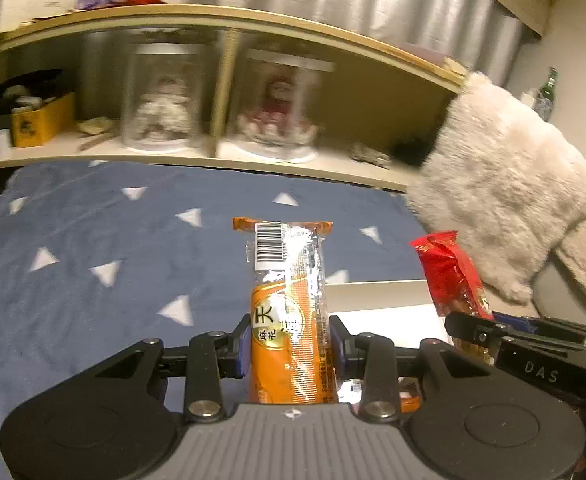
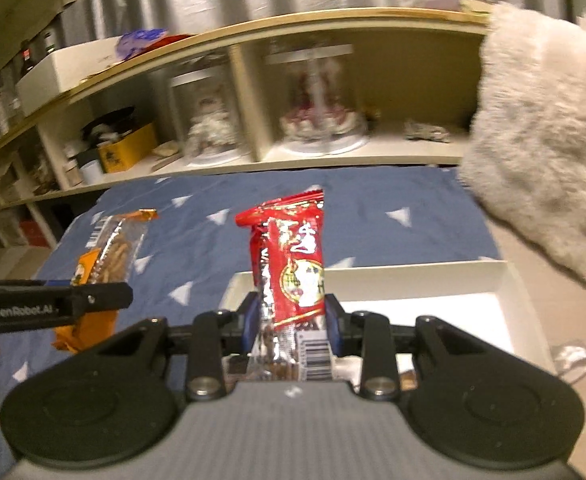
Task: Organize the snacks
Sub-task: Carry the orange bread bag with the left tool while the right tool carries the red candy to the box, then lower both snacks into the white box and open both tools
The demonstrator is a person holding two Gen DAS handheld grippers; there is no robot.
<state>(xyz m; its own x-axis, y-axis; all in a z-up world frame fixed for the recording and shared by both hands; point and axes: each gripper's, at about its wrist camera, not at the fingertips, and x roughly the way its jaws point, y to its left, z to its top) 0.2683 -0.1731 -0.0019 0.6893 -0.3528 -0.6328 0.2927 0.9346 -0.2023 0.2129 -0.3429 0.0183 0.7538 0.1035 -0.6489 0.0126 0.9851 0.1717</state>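
left wrist view: the left gripper (image 1: 289, 348) fills the bottom of the picture, its jaws clamped on an orange snack pack (image 1: 287, 304) that stands upright at centre, barcode end at 12 o'clock.
left view, neighbour: at 3 o'clock the right gripper (image 1: 473, 330) comes in from the edge, holding a red snack pack (image 1: 451, 272).
left view, surroundings: a blue blanket with white triangles (image 1: 93, 240) lies below both packs; a white tray (image 1: 381, 292) shows behind the orange pack; a fluffy white cushion (image 1: 501, 188) sits at 2 o'clock; a shelf (image 1: 197, 20) runs across 12 o'clock (its contents are blurred).
right wrist view: the right gripper (image 2: 291, 328) is closed on the red snack pack (image 2: 293, 264), which rises from the jaws toward 12 o'clock.
right view, neighbour: at 9 o'clock the left gripper (image 2: 105, 296) holds the orange snack pack (image 2: 109, 256) above the blanket (image 2: 373, 208).
right view, tray: the white tray (image 2: 433, 276) lies just beyond the right gripper, at 3 to 4 o'clock.
right view, background: cushion (image 2: 541, 160) at 2 o'clock, shelf (image 2: 293, 24) at 12 o'clock.
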